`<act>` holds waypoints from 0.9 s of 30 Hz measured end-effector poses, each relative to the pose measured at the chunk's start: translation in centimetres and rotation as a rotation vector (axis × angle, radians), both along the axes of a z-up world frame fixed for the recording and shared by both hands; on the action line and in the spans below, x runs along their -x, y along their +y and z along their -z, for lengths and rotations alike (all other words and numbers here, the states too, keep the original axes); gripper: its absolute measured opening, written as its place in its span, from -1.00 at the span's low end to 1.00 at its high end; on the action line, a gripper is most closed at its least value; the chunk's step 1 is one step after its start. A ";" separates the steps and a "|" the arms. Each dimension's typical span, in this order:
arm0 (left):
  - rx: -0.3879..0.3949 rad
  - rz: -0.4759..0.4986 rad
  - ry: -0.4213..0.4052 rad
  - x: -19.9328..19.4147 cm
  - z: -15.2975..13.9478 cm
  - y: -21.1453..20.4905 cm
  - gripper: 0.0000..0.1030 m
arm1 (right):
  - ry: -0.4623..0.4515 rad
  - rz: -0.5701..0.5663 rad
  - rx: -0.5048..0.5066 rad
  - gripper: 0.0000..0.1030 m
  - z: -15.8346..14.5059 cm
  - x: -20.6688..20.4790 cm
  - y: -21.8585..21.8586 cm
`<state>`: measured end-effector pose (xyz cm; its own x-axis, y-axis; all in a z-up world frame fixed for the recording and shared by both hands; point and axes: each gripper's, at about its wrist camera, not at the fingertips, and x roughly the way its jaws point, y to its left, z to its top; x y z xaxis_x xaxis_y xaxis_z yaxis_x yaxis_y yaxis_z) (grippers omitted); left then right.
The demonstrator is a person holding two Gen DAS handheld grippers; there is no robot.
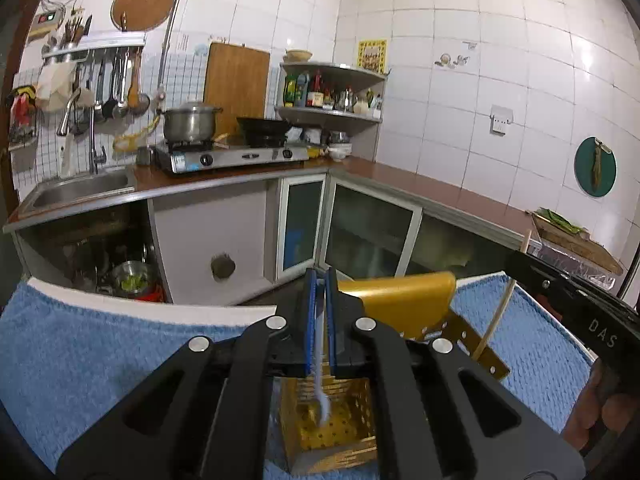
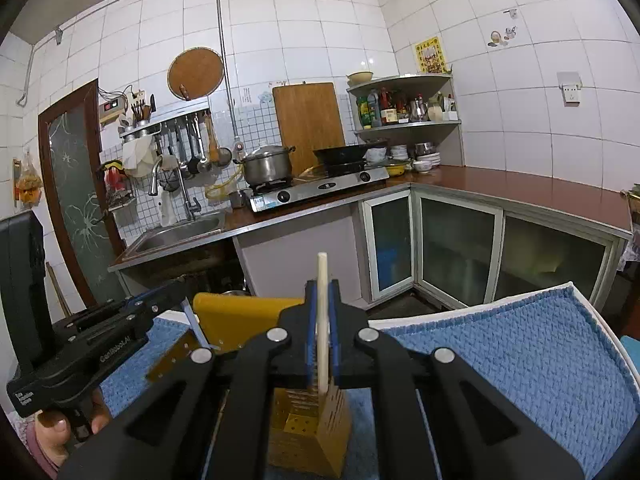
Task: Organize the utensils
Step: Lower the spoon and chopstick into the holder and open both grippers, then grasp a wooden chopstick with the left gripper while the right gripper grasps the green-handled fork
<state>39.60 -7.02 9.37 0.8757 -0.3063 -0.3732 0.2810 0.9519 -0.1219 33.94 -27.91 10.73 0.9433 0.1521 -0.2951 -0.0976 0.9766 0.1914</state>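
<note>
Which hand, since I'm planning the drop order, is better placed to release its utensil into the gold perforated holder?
Left, probably. The left gripper holds a thin white utensil whose lower end sits inside the gold perforated metal holder. The pale wooden chopstick in the right gripper reaches only about its rim.

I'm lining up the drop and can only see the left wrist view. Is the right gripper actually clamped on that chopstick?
Observer: Yes. In the right wrist view the right gripper is shut on the cream chopstick, which stands nearly upright.
Operator: Where is its lower end?
Observer: At the top opening of the gold perforated holder. I cannot tell whether the tip is inside yet.
</note>
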 end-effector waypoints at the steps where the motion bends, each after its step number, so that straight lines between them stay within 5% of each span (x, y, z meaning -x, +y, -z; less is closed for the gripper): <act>1: -0.002 -0.004 0.004 0.1 0.1 0.1 -0.93 | 0.001 -0.001 0.002 -0.89 0.1 0.0 0.1; 6: 0.001 -0.006 0.018 1.1 -0.6 0.7 -0.80 | 0.012 -0.010 0.014 -0.86 0.0 0.6 0.3; 8: -0.001 -0.013 0.009 2.3 -1.4 1.2 -0.43 | 0.011 -0.012 0.019 -0.61 -0.5 1.2 0.4; 9: -0.001 -0.020 -0.001 2.8 -1.7 1.4 -0.14 | 0.010 -0.012 0.013 -0.20 -0.8 1.5 0.3; 10: 0.004 -0.029 -0.011 3.7 -2.1 1.8 0.15 | 0.002 -0.009 0.004 0.00 -1.2 2.2 0.2; 16: 0.004 -0.052 -0.011 8.2 -3.5 4.3 0.75 | 0.026 0.032 0.040 0.00 -2.2 5.8 -0.2; 19: -0.006 -0.080 0.005 10.3 -3.0 5.6 0.90 | 0.082 0.061 0.031 0.00 -1.3 7.7 -0.8; 27: -0.025 -0.094 0.168 12.8 1.4 7.8 0.90 | 0.269 0.119 0.002 0.00 4.8 11.0 -1.5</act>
<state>26.78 0.79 7.96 0.8249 -0.2143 -0.5231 0.1680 0.9765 -0.1351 22.96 -29.43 5.92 0.8424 0.0438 -0.5370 0.0719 0.9786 0.1927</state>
